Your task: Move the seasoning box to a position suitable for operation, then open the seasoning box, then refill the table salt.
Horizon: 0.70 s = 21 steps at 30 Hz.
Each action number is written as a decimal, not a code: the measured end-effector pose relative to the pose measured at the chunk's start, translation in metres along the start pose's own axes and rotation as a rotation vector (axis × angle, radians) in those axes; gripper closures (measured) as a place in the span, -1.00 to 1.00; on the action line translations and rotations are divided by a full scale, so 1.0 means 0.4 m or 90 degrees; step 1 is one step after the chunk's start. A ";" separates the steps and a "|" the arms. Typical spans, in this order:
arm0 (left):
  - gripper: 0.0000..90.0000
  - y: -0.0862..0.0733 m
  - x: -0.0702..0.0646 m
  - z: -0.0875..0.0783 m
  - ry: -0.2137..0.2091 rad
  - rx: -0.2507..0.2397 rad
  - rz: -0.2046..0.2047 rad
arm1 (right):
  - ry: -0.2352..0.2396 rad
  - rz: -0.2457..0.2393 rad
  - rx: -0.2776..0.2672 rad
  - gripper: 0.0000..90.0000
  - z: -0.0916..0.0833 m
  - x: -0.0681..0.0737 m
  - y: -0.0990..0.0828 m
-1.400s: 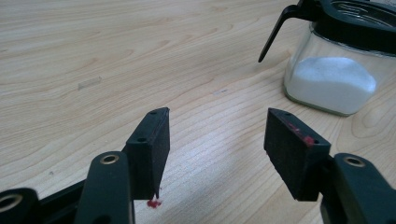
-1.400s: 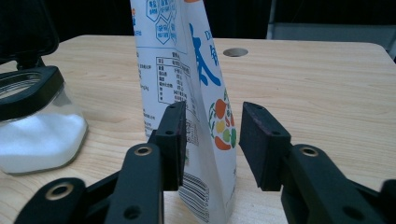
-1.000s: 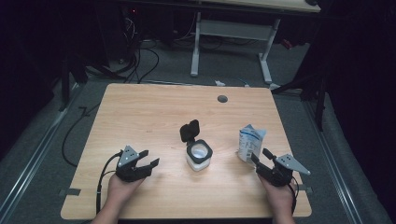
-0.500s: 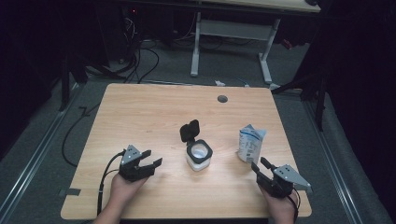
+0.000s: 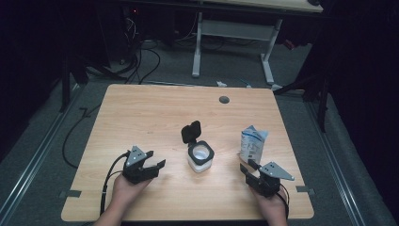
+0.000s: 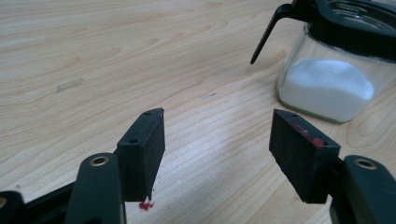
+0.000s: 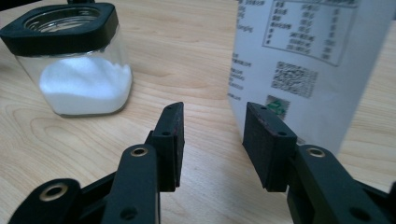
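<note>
High view: the white paper pouch (image 5: 253, 143) stands upright near the counter's (image 5: 155, 113) right edge, just beyond the right gripper (image 5: 248, 171). Right gripper view: its fingers (image 7: 170, 140), just narrowing, hold nothing. Left gripper view: the left gripper (image 6: 217, 149) is wide, empty, the square glass jar (image 6: 334, 70) beyond.
</note>
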<state>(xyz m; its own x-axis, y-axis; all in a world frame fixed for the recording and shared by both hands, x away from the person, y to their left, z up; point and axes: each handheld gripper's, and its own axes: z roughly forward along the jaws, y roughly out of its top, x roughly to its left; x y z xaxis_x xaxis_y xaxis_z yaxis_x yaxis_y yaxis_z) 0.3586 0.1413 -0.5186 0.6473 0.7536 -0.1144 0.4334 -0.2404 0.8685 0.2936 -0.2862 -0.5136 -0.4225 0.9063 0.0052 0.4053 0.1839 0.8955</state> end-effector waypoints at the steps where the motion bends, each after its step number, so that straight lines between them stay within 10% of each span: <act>1: -0.19 0.001 -0.002 0.000 -0.001 -0.002 -0.002 | 0.002 -0.001 0.001 0.30 0.002 0.002 -0.001; 21: -0.03 0.015 -0.023 0.019 -0.003 -0.013 -0.022 | 0.024 -0.021 -0.006 0.19 0.031 0.019 0.002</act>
<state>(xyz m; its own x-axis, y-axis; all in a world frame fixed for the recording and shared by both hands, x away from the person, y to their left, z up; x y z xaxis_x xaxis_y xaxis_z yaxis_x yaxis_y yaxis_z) 0.3599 0.1285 -0.5161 0.6351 0.7584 -0.1463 0.4420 -0.2016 0.8741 0.3008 -0.2746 -0.5184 -0.4665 0.8845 -0.0082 0.3826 0.2101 0.8997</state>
